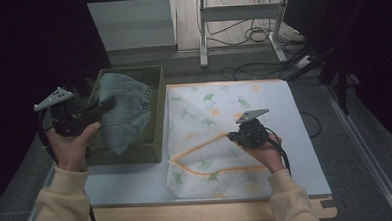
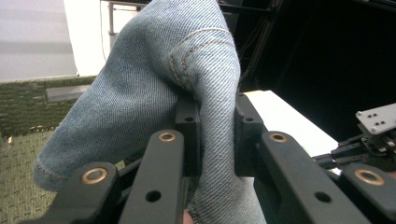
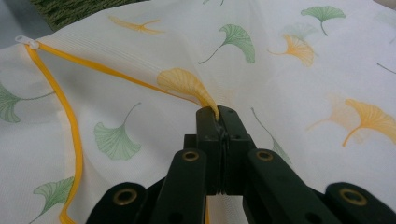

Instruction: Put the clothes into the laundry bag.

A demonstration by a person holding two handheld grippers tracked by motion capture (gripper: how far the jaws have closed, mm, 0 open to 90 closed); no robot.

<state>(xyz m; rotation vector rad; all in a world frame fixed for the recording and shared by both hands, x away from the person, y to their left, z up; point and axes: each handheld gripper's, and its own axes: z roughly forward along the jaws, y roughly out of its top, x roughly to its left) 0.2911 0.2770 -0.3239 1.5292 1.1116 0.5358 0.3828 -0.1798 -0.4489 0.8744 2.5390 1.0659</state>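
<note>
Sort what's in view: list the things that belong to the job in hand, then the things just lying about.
In use:
- denim garment, clamped in the left hand-held gripper
- ginkgo-print mesh bag with orange zipper, pinched by the right hand-held gripper
- green woven basket

Lying about:
- cables on the floor
- metal stand

i see the basket (image 1: pixel 156 109) at the left middle of the frame, on the table (image 1: pixel 137 183). the jeans (image 1: pixel 124 111) sit in it. the bag (image 1: pixel 220 134) lies flat just right of the basket.
</note>
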